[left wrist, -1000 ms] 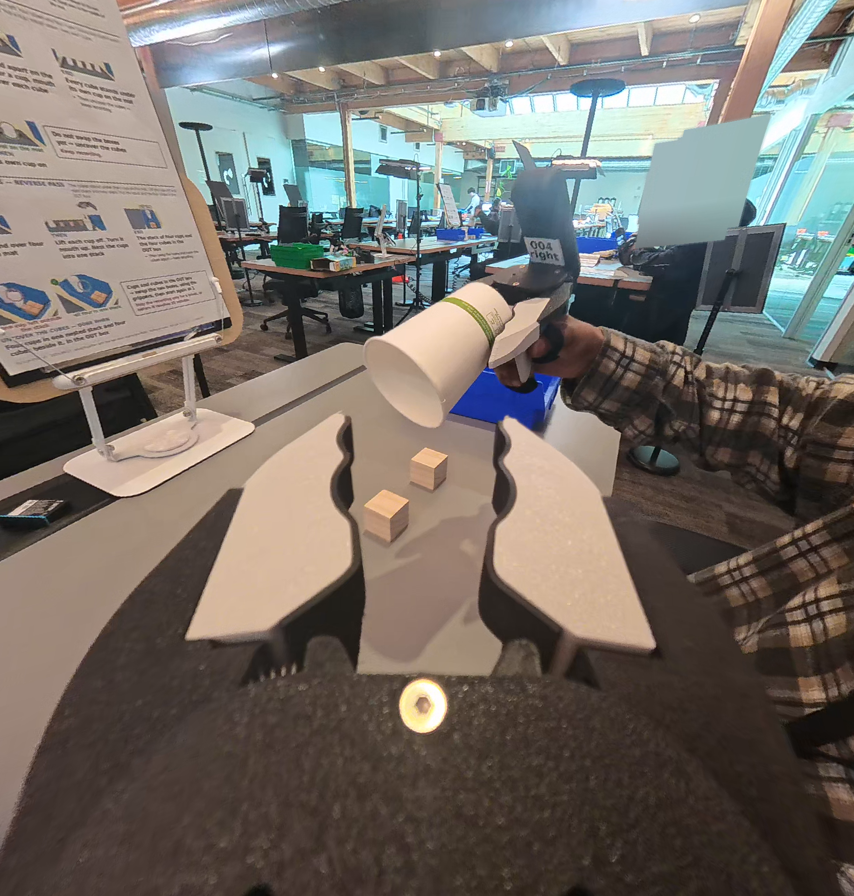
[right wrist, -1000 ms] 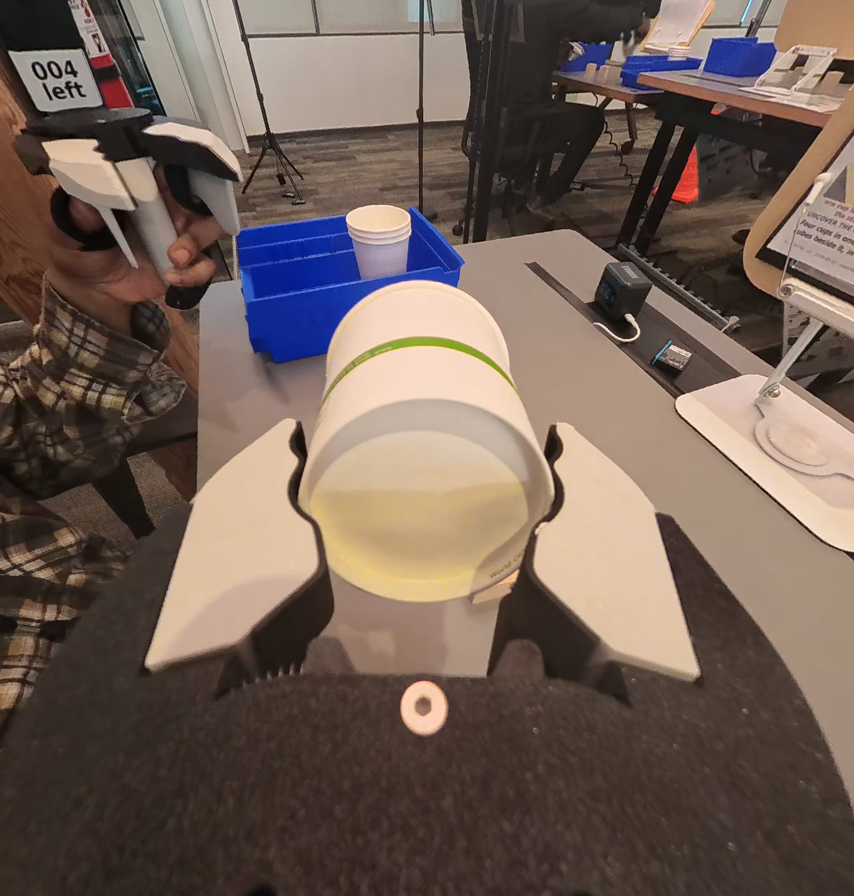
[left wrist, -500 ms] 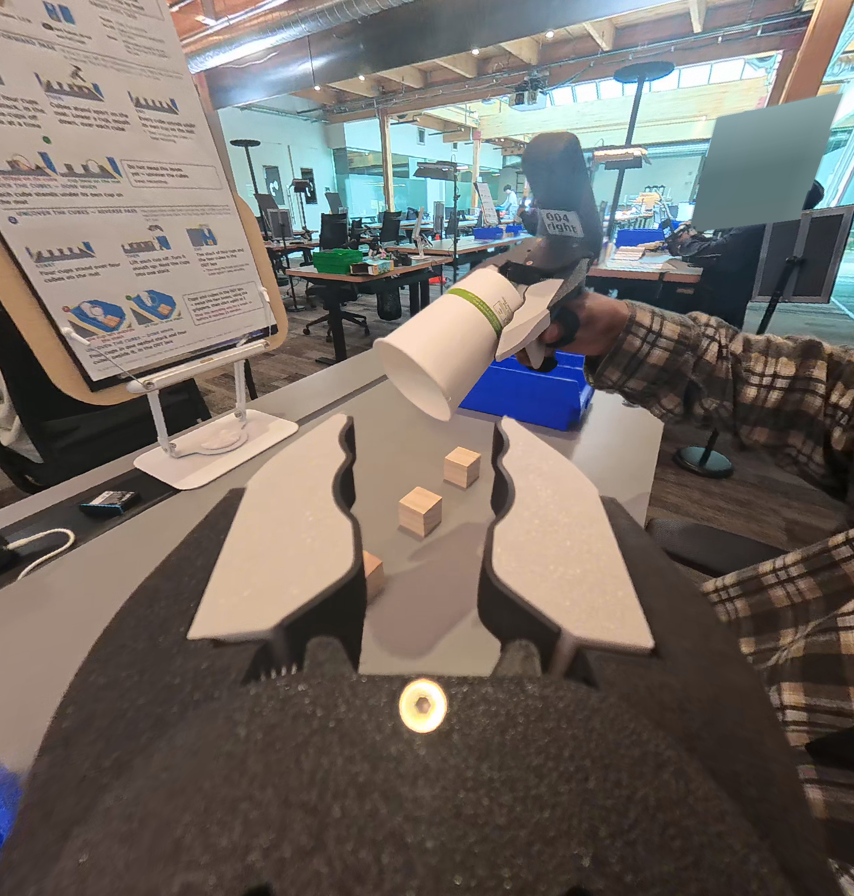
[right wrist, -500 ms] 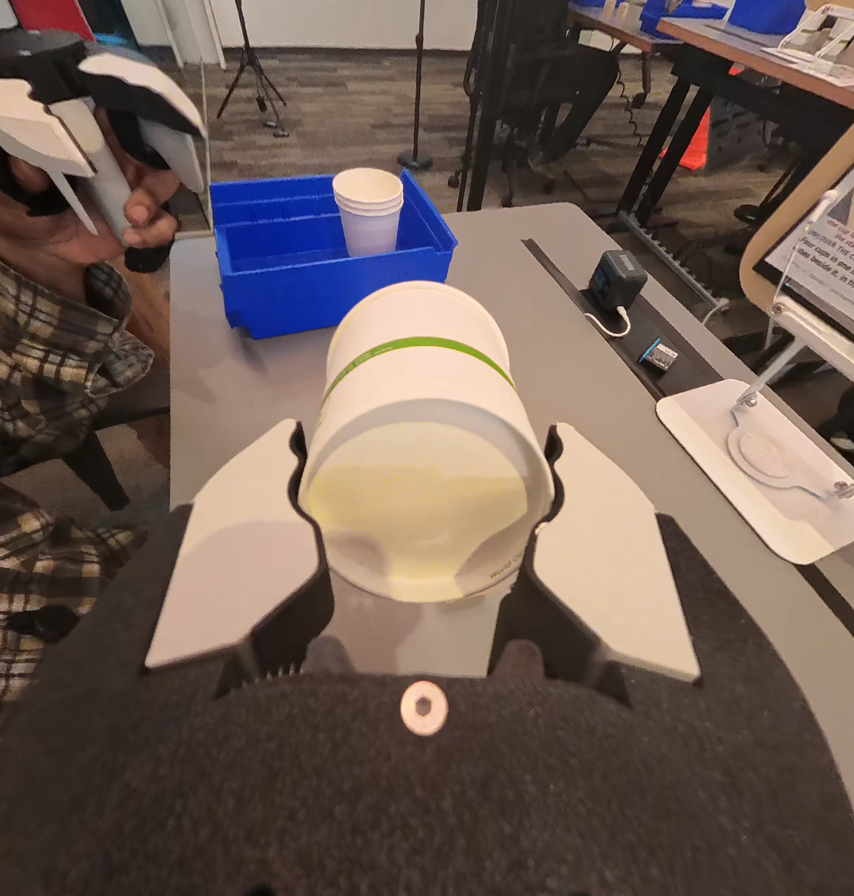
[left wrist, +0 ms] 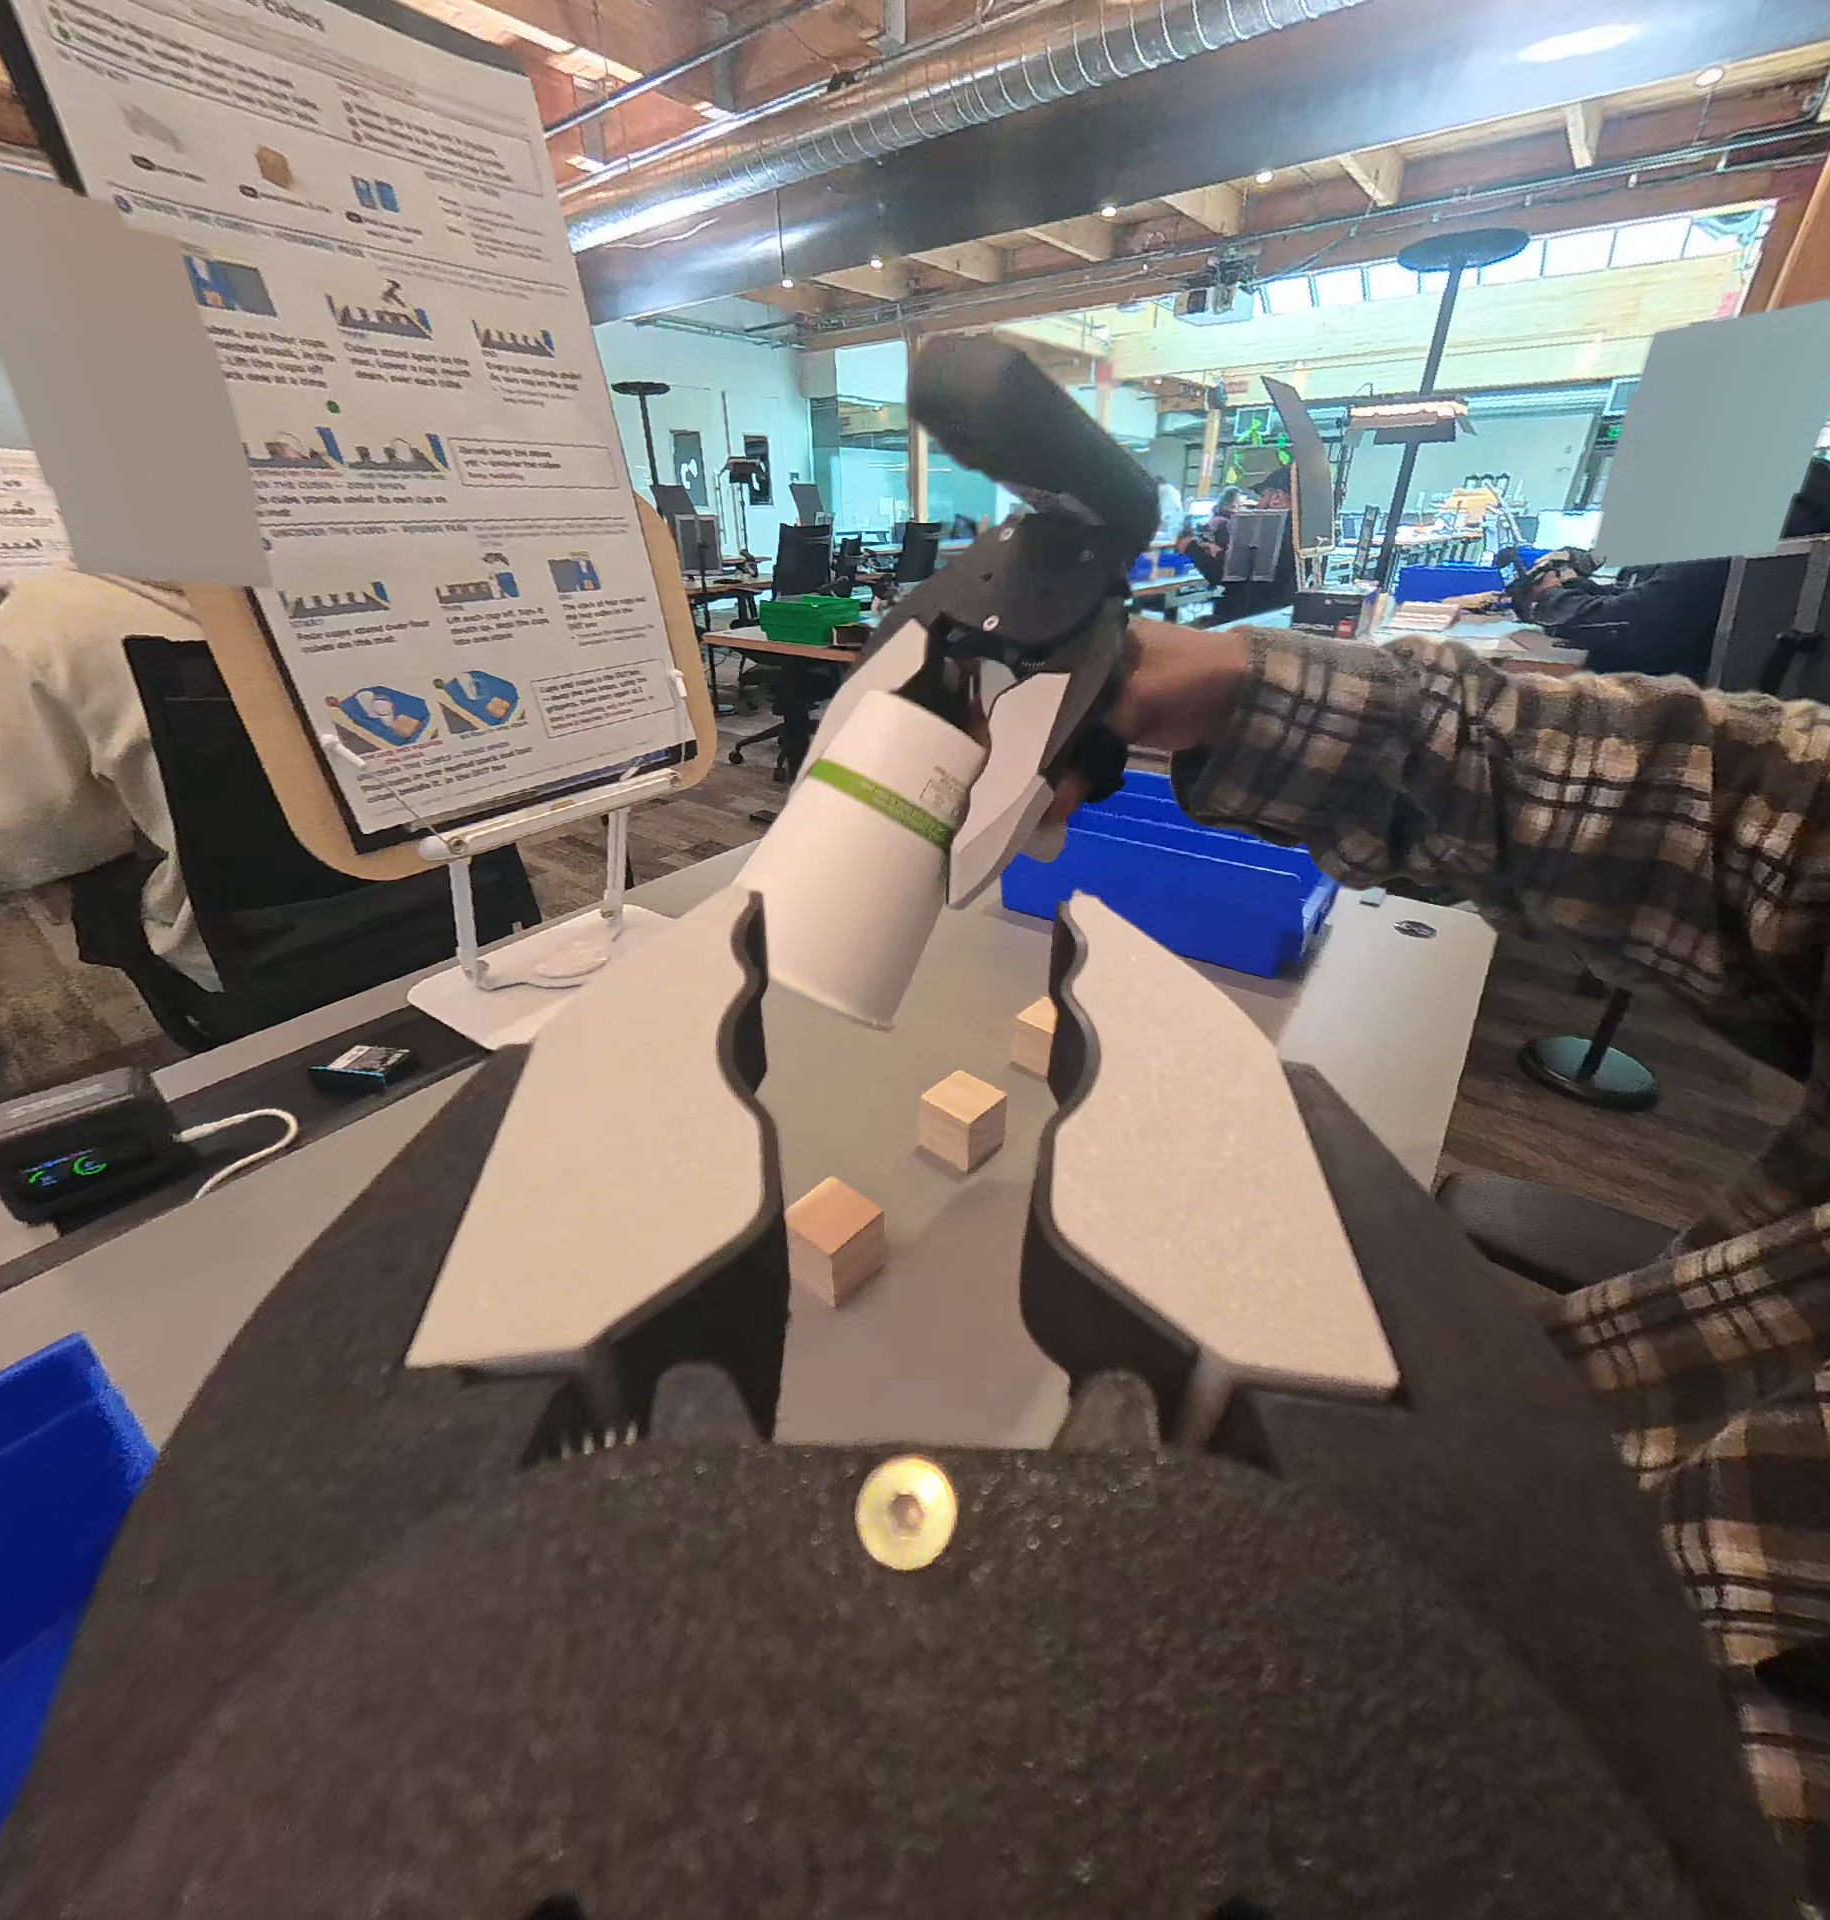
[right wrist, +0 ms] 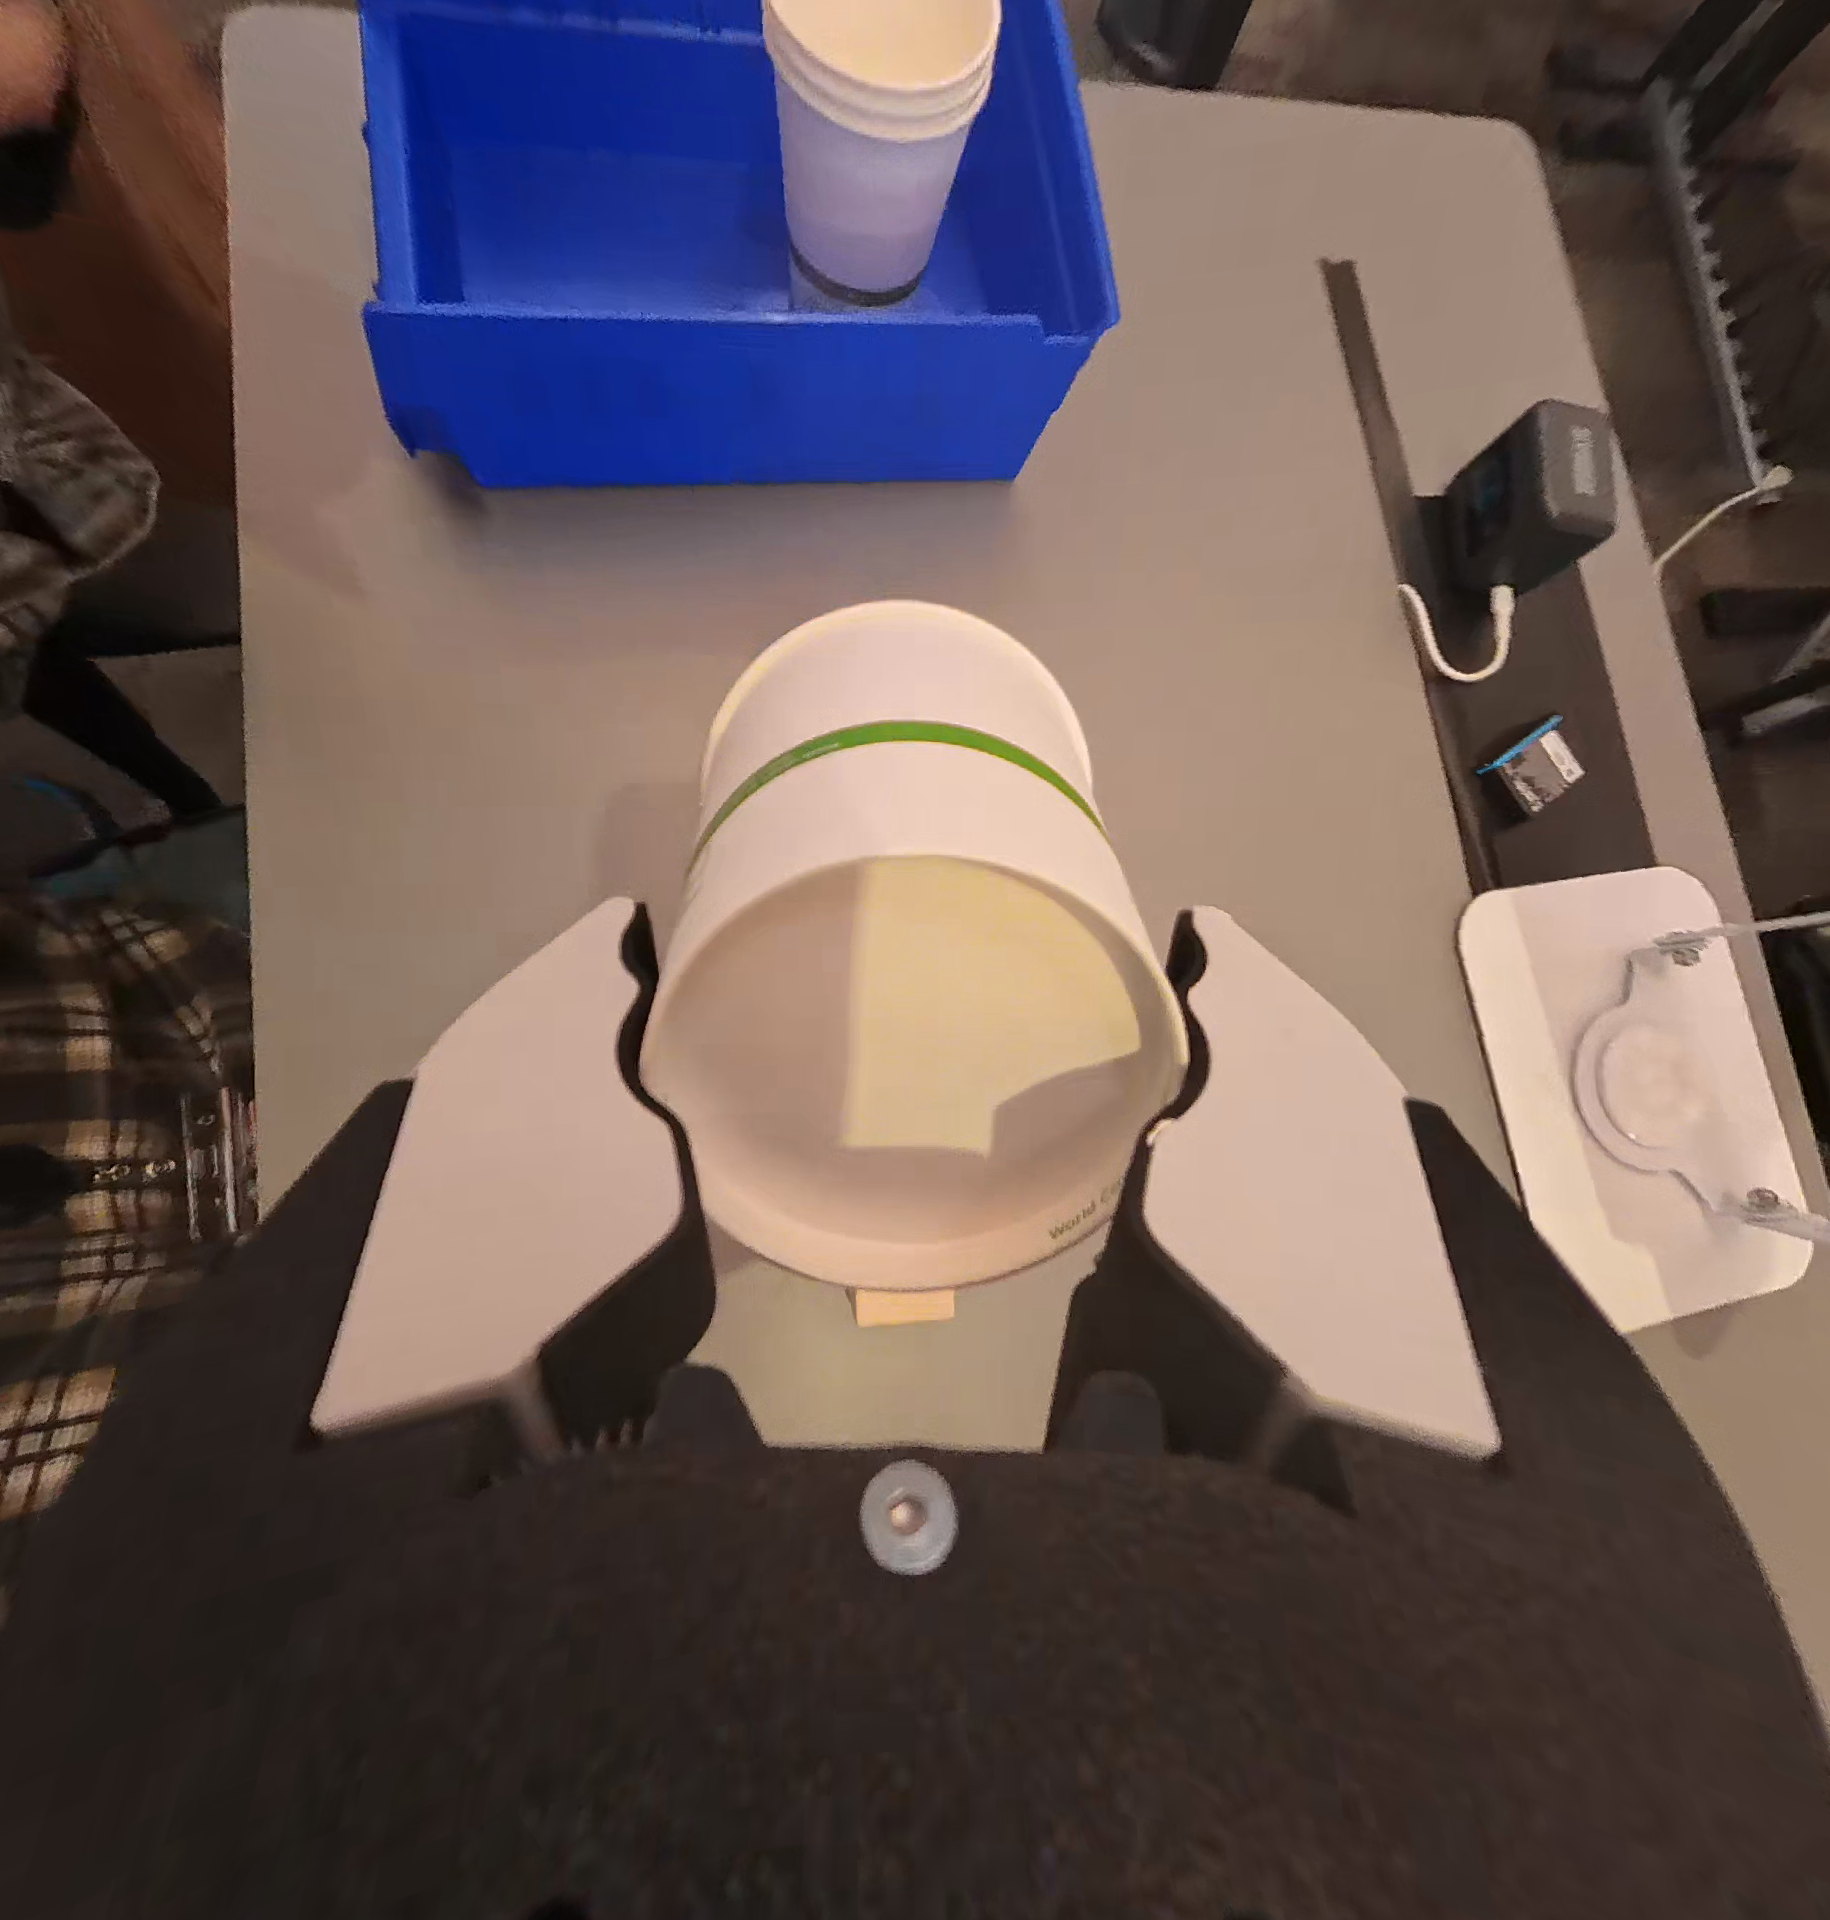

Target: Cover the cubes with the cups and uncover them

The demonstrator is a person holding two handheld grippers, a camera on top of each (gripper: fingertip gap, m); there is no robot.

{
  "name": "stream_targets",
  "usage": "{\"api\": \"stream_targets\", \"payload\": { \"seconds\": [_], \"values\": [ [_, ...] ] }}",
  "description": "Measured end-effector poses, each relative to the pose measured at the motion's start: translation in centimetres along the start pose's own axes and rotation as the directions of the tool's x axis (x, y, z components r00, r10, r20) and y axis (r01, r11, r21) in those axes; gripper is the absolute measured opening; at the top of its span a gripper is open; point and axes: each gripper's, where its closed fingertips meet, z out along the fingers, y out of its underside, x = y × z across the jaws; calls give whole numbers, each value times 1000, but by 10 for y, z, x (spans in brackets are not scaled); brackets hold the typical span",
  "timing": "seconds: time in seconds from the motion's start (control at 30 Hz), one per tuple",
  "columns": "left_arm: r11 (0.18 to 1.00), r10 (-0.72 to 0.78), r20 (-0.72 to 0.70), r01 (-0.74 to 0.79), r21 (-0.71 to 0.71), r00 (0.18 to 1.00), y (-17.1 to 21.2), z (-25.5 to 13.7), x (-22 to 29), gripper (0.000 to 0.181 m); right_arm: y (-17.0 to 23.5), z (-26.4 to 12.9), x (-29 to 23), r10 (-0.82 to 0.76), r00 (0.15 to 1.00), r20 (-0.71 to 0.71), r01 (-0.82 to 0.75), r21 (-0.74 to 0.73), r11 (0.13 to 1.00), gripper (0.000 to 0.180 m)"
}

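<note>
Three wooden cubes stand in a row on the grey table (left wrist: 890,1382): a near cube (left wrist: 836,1236), a middle cube (left wrist: 961,1117) and a far cube (left wrist: 1033,1034) half hidden by my left finger. My left gripper (left wrist: 909,920) is open and empty above them. My right gripper (right wrist: 911,920) is shut on a white paper cup with a green band (right wrist: 890,790). In the left wrist view the cup (left wrist: 869,862) hangs tilted, mouth down, above the table behind the cubes, held by the right gripper (left wrist: 947,743). A sliver of a cube (right wrist: 906,1307) shows under the cup's base.
A blue bin (right wrist: 703,416) at the table's far end holds a stack of white cups (right wrist: 880,156). An instruction board (left wrist: 371,468) stands on a white base (right wrist: 1638,1091). A black device with a cable (right wrist: 1534,488) and a small battery (right wrist: 1529,764) lie in a side channel. Another blue bin's corner (left wrist: 17,1507) is near left.
My right gripper has tipped the cup mouth-down and lowered it toward the table. My left gripper has drawn back and turned left, so a third cube now shows between its fingers.
</note>
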Motion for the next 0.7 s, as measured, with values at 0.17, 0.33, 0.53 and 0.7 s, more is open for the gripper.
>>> {"api": "stream_targets", "payload": {
  "seconds": [0.17,0.33,0.53,0.7],
  "values": [
    [1000,7,59,-8,21,998,-8,-13,-10,51,-12,41,-1,-52,997,57,60,-141,988,92],
    [999,3,106,-8,48,994,-14,-27,-20,50,-14,88,-8,-105,986,131,139,-293,946,92],
    [998,10,157,-21,66,988,-20,-39,-30,50,-12,133,-13,-152,968,199,224,-416,881,92],
    [997,34,209,-49,65,977,-23,-47,-36,50,-6,162,-14,-167,958,232,263,-487,833,92]
  ]
}}
